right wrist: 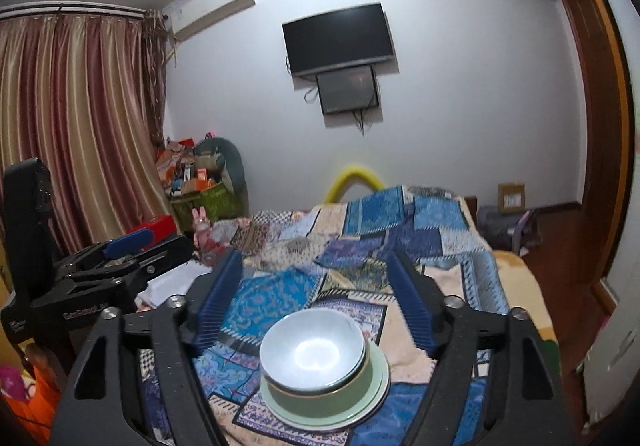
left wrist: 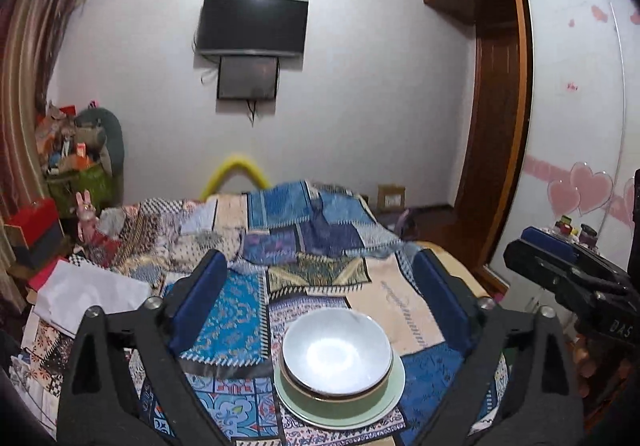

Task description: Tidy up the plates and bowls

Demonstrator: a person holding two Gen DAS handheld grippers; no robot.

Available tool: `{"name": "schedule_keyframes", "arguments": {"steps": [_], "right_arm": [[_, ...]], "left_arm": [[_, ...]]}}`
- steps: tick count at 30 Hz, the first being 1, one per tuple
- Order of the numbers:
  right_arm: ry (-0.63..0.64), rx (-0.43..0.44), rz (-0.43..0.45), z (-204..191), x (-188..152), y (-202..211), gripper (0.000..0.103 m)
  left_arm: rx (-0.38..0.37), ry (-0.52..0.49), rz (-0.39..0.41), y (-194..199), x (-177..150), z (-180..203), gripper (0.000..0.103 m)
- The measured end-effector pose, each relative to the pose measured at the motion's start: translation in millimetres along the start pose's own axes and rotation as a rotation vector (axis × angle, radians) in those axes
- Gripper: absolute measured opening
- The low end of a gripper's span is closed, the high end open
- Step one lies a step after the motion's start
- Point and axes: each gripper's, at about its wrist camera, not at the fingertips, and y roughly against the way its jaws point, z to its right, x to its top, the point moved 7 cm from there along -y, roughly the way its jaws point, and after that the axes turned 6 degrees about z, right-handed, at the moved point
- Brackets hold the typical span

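A white bowl (left wrist: 337,350) sits nested in a green bowl (left wrist: 340,398), which stands on a pale green plate (left wrist: 384,412) on the patchwork bedspread (left wrist: 240,322). The same stack shows in the right wrist view: white bowl (right wrist: 314,348), green bowl (right wrist: 320,402), plate (right wrist: 376,402). My left gripper (left wrist: 324,266) is open and empty, held above and behind the stack. My right gripper (right wrist: 316,266) is open and empty, likewise above the stack. Each gripper shows at the edge of the other's view: the right one (left wrist: 548,242) and the left one (right wrist: 132,242).
The bed is covered by a rumpled blue and beige patchwork spread (right wrist: 400,221). White papers (left wrist: 88,294) and a red box (left wrist: 36,217) lie at the left. A wardrobe (left wrist: 576,125) stands at the right. A TV (left wrist: 252,25) hangs on the far wall.
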Motion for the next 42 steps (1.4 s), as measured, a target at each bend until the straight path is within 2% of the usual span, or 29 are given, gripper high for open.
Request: {"name": "schedule_keyframes", "arguments": {"steps": [3,11,42], "right_arm": [[0.021,-0.005,0.022,-5,2,2,0.082],[0.018,-0.025,0.059,-5,4,5,0.101],[-0.001,-0.021,0.031,-2,-4,5,0.103]], "left_arm": [[0.002,0.001,0.026,9,3,-1,0.102],[0.005,-0.002,0.046,14,3,-1,0.103],[0.009,0.007,0.015,7,-11,-2,0.103]]}}
